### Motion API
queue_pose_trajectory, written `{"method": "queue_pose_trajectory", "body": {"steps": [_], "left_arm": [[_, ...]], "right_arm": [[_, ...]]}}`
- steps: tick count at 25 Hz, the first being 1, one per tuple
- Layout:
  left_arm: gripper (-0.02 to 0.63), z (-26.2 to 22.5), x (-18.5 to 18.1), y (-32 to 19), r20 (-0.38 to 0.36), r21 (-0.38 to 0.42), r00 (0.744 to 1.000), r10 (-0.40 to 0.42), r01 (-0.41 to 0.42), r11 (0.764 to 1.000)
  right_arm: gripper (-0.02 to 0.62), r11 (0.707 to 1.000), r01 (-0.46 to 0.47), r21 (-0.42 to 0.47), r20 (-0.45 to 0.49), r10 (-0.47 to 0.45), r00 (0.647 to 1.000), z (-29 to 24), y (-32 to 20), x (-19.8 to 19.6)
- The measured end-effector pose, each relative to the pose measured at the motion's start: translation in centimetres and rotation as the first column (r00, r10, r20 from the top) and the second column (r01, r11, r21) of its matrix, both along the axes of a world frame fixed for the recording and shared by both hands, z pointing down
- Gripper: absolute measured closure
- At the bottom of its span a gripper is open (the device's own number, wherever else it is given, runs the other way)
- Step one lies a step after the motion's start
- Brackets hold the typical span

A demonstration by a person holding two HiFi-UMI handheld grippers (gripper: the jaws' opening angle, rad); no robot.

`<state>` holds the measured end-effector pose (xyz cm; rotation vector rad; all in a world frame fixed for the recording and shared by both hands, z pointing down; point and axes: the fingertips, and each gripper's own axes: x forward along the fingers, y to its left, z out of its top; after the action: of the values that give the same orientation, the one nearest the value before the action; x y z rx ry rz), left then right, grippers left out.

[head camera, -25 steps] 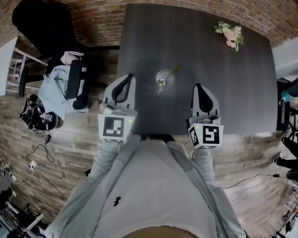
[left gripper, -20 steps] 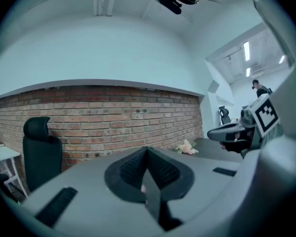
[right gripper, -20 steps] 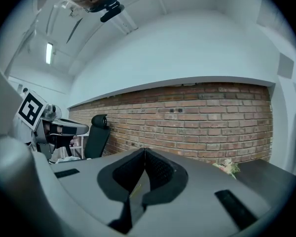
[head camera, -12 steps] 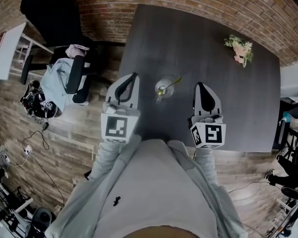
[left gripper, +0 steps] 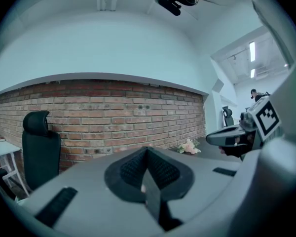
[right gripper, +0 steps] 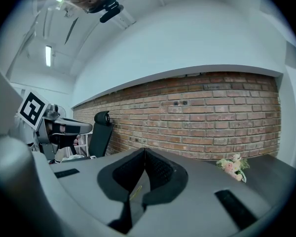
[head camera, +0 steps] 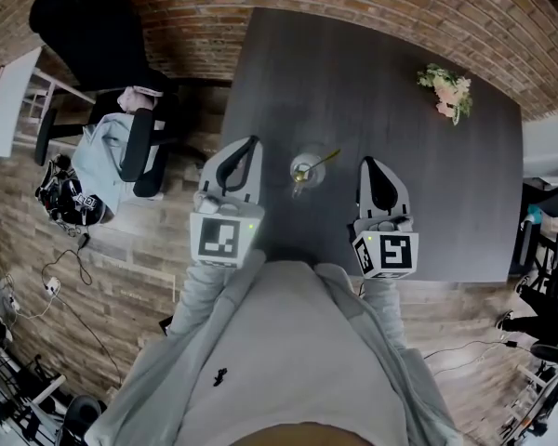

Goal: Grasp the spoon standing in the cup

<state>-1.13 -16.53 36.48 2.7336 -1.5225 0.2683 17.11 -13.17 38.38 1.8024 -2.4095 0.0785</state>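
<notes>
A clear glass cup stands on the dark table near its front edge. A gold spoon stands in it, its handle leaning to the upper right. My left gripper hovers just left of the cup and my right gripper just right of it; neither touches it. In the left gripper view the left gripper has its jaws closed together with nothing between them. The right gripper looks the same in its own view. The cup shows in neither gripper view.
A small bunch of pink flowers lies at the table's far right. Left of the table stand a black office chair and a chair draped with a light jacket. A brick wall runs behind the table.
The head view has shifted a little, so the table sits slightly further right in the frame. Both grippers stay shut on either side of the cup.
</notes>
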Motion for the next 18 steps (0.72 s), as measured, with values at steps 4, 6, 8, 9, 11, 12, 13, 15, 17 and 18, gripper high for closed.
{"method": "queue_pose_trajectory", "body": {"steps": [4,6,8,9,11,12,13,15,17,18], "left_arm": [[0.588,0.2,0.0,-0.3,-0.003,-0.007,1.000,0.003,-0.003,1.000],[0.588,0.4,0.0,-0.4,-0.006,-0.013,1.000,0.005,-0.005,1.000],[0.588,0.6,0.0,-0.5,0.000,-0.004,1.000,0.015,-0.015,1.000],[0.588,0.7,0.0,-0.6,0.001,-0.004,1.000,0.016,-0.016,1.000],[0.588,0.7,0.0,-0.7,-0.005,-0.014,1.000,0.012,-0.012,1.000],[0.588,0.7,0.0,-0.8,-0.007,-0.018,1.000,0.011,-0.011,1.000],[0.588,0.8,-0.1,-0.8,-0.002,-0.014,1.000,0.016,-0.016,1.000],[0.588,1.1,-0.1,-1.0,0.013,0.002,0.999,0.030,-0.030,1.000],[0.588,1.2,-0.2,-1.0,0.010,-0.005,1.000,0.026,-0.026,1.000],[0.588,1.3,-0.2,-1.0,0.006,-0.010,1.000,0.020,-0.020,1.000]], "right_arm": [[0.578,1.000,0.003,-0.005,0.000,-0.003,1.000,0.1,-0.2,-0.2],[0.578,1.000,0.003,-0.012,-0.004,-0.003,1.000,0.3,-0.3,-0.2],[0.578,1.000,0.001,-0.019,-0.007,-0.002,1.000,0.6,-0.4,-0.1],[0.578,1.000,0.001,-0.022,-0.009,-0.001,1.000,0.7,-0.4,0.0],[0.578,1.000,0.002,-0.030,-0.011,-0.002,1.000,0.9,-0.5,0.0],[0.578,0.999,0.003,-0.034,-0.013,-0.004,1.000,1.0,-0.6,-0.1],[0.578,0.999,0.006,-0.036,-0.015,-0.007,1.000,1.0,-0.6,-0.2],[0.578,0.999,0.012,-0.042,-0.019,-0.013,1.000,1.2,-0.8,-0.2],[0.578,0.999,0.014,-0.051,-0.020,-0.015,1.000,1.6,-0.9,-0.2],[0.578,0.998,0.015,-0.057,-0.018,-0.016,1.000,1.8,-1.0,-0.1]]}}
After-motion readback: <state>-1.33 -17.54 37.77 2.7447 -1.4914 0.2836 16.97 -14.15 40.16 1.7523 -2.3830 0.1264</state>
